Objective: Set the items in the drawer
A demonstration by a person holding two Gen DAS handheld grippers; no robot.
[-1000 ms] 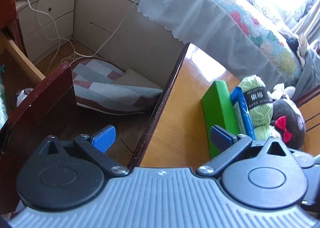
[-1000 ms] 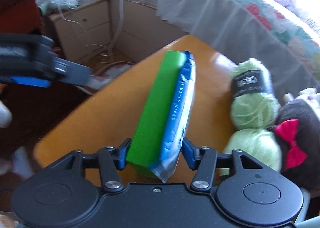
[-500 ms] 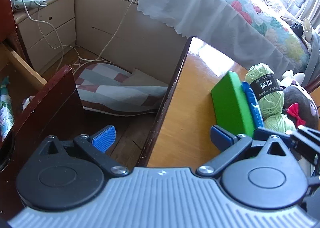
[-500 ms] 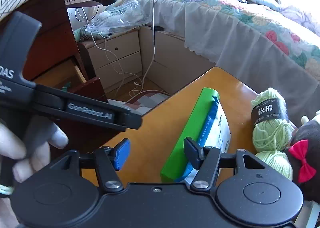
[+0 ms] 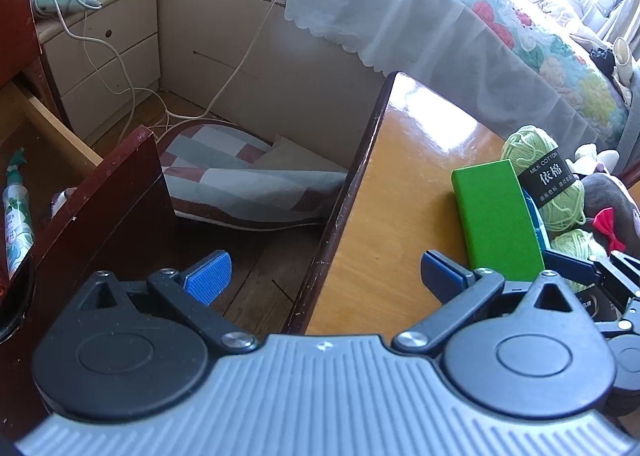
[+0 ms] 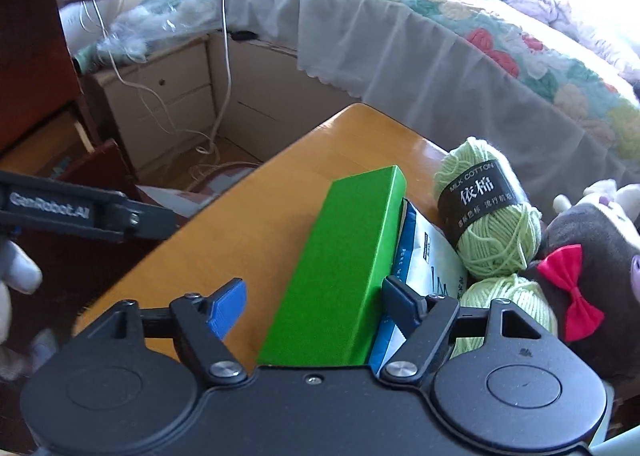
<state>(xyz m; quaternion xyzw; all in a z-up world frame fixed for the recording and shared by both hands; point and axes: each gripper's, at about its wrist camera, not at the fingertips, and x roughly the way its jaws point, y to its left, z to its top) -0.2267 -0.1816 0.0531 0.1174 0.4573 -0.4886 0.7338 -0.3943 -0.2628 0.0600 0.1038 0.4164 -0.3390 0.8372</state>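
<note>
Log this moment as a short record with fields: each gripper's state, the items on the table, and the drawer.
left gripper: open, empty, over the table's left edge
right gripper: open, straddling the green box, not clamped
wipes pack: right of the box, touching it
yarn: light green, right of the wipes
plush toy: far right, red bow
table: glossy wood
drawer: open at left, a bottle inside

box (image 6: 344, 264) on table (image 6: 224, 240), wipes (image 6: 424, 260) right (touching)

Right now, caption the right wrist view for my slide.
Open right claw straddling a green box beside a wipes pack and yarn.
</note>
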